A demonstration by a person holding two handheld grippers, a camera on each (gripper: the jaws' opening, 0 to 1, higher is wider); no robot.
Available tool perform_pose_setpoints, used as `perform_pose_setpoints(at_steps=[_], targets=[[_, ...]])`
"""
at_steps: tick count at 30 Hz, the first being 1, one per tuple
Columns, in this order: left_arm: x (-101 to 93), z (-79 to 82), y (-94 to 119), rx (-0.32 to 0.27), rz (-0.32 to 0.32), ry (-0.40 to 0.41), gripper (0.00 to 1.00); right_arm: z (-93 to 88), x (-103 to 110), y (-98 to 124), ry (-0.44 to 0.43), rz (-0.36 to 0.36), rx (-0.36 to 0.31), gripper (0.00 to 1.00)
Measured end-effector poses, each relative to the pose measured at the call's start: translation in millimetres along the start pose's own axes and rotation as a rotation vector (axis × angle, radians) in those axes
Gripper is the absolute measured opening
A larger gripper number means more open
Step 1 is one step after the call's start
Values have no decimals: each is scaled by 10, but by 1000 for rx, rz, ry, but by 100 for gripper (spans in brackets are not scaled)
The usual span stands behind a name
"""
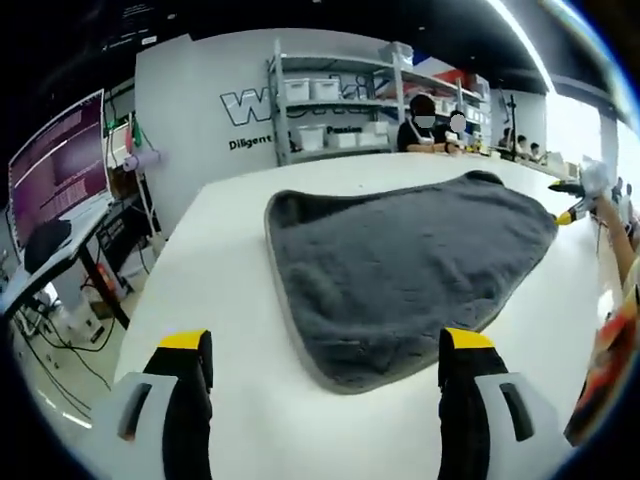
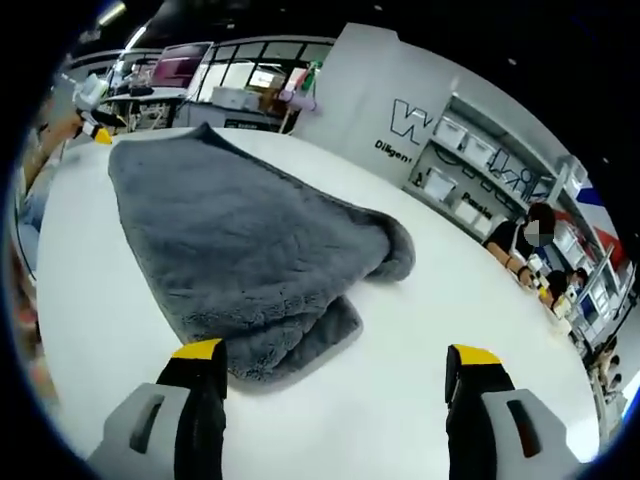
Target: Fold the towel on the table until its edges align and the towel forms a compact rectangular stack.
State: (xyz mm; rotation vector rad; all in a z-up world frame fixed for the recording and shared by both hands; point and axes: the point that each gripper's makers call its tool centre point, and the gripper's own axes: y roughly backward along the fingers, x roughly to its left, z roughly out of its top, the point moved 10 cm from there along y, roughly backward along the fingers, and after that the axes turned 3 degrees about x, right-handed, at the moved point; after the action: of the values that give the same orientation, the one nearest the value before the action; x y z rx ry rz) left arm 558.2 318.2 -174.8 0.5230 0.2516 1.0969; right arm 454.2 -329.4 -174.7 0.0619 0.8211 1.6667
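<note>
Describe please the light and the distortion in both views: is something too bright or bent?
Left gripper view: the window side at right is washed out, the table edge bends strongly, the towel stays sharp. Right gripper view: light is even, the towel casts only a soft shadow, shelves lean and curve.

Grey towel (image 2: pixel 250 260) folded on white table (image 2: pixel 420 340); right gripper (image 2: pixel 335 365) jaws apart, empty

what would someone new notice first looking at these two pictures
The grey towel lies folded over on the white table, ahead of the open left gripper. In the right gripper view it sits left of centre, layered edges uneven, just beyond the open right gripper. Shelves of white bins stand behind.
</note>
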Motion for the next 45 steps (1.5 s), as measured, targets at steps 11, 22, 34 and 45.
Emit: perform_pose_setpoints(at_steps=[11, 22, 34, 45], targets=[[-56, -94, 61, 3, -24, 15, 92, -31, 44, 11, -5, 17, 9, 93], [-66, -68, 126, -17, -9, 9, 90, -53, -134, 49, -78, 40, -15, 75], [-141, -57, 202, -30, -7, 5, 90, 139, -335, -311, -74, 77, -41, 34], [-217, -58, 258, -33, -28, 2, 90, 44, -381, -750, -151, 182, 19, 20]])
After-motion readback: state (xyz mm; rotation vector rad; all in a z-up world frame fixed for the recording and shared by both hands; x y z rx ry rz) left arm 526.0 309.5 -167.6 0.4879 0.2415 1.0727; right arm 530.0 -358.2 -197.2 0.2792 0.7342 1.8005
